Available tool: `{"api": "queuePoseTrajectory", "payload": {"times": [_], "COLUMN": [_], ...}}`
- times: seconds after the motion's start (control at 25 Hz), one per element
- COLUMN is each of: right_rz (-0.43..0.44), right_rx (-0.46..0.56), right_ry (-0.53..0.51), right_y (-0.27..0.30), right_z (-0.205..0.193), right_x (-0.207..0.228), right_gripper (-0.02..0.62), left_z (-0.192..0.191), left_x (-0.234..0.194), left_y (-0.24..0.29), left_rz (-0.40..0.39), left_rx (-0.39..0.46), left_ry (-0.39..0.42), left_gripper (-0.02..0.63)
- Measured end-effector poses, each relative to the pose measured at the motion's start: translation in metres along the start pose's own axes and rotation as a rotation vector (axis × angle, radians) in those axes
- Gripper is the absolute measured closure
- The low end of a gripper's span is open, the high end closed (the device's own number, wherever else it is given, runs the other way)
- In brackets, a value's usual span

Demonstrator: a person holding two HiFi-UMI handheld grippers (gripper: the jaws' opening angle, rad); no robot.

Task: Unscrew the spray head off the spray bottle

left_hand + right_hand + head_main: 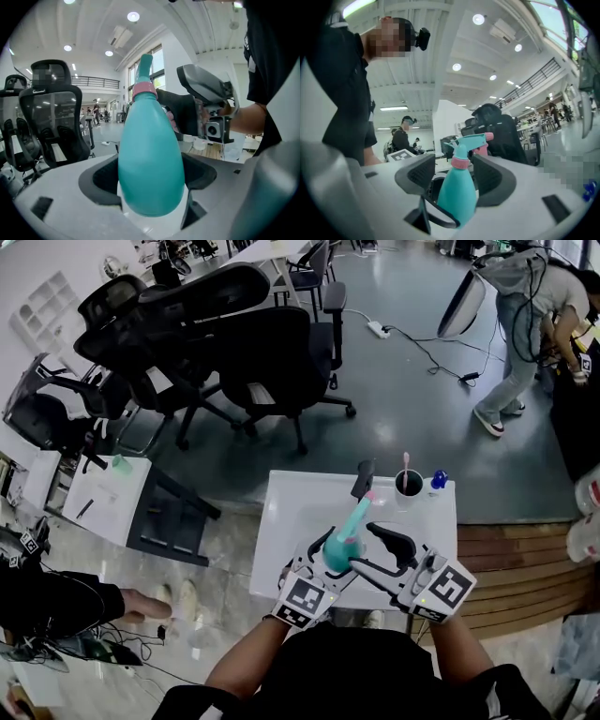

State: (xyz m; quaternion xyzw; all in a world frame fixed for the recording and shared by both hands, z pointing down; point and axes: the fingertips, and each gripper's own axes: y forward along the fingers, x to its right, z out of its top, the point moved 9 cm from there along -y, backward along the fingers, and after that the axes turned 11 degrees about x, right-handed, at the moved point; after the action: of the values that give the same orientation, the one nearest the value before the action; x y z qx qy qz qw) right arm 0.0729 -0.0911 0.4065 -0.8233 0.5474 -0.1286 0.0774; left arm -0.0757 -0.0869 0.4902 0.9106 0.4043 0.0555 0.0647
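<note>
Left hand-held gripper (325,557) is clamping the teal spray bottle (339,547) round its fat body, low centre of the head view, over the near part of the white table (291,507). The bottle's tilting, head end toward upper right. Right hand-held gripper (454,177) is standing wide open, gripping nothing, w/ the spray head (471,139) and pink collar (459,162) sitting between its jaws, untouched.

Risks, imo: the body's smooth & rounded, so a twist on the head could be spinning the bottle in the left grip instead of loosening the thread. Closing on the trigger (450,146) rather than the collar could be squirting liquid or slipping off.

Right gripper view is showing head, trigger & collar clearly. Left gripper view is showing mostly body filling its jaws. Only the head view is showing the cup (408,486) at the table's far right.
</note>
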Motion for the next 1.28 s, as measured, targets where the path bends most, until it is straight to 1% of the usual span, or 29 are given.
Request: {"api": "queuePoseTrajectory", "payload": {"times": [0.12, 0.28, 0.44, 0.56, 0.6, 0.68, 0.76, 1.12, 1.28], "right_rz": [-0.088, -0.142, -0.201, -0.212, -0.216, -0.229, -0.235, -0.247, -0.254], "right_rx": [-0.012, -0.053, -0.068, -0.059, -0.052, -0.034, -0.025, 0.004, 0.038], "right_ry": [0.033, 0.042, 0.054, 0.1, 0.109, 0.119, 0.124, 0.048, 0.022], "right_y": [0.005, 0.012, 0.015, 0.018, 0.018, 0.018, 0.018, 0.017, 0.017], "right_z": [-0.008, -0.01, -0.016, -0.018, -0.018, -0.016, -0.015, -0.006, 0.005], "right_x": [-0.003, 0.0, 0.007, 0.009, 0.009, 0.01, 0.01, 0.007, 0.01], "right_gripper": [0.364, 0.39, 0.391, 0.387, 0.397, 0.446, 0.449, 0.454, 0.454], "left_z": [-0.005, -0.009, -0.012, -0.015, -0.015, -0.013, -0.012, -0.01, -0.013], "left_x": [-0.004, -0.004, -0.002, -0.001, -0.001, 0.0, 0.0, -0.001, -0.002], "left_y": [0.002, 0.006, 0.009, 0.01, 0.01, 0.011, 0.01, 0.008, 0.005], "left_rz": [0.036, 0.055, 0.059, 0.056, 0.054, 0.05, 0.052, 0.052, 0.055], "left_rx": [-0.018, -0.035, -0.043, -0.04, -0.037, -0.036, -0.03, -0.016, -0.029], "left_ry": [-0.002, 0.004, 0.016, 0.018, 0.019, 0.022, 0.028, 0.048, 0.044], "left_gripper": [0.206, 0.206, 0.206, 0.206, 0.206, 0.206, 0.206, 0.206, 0.206]}}
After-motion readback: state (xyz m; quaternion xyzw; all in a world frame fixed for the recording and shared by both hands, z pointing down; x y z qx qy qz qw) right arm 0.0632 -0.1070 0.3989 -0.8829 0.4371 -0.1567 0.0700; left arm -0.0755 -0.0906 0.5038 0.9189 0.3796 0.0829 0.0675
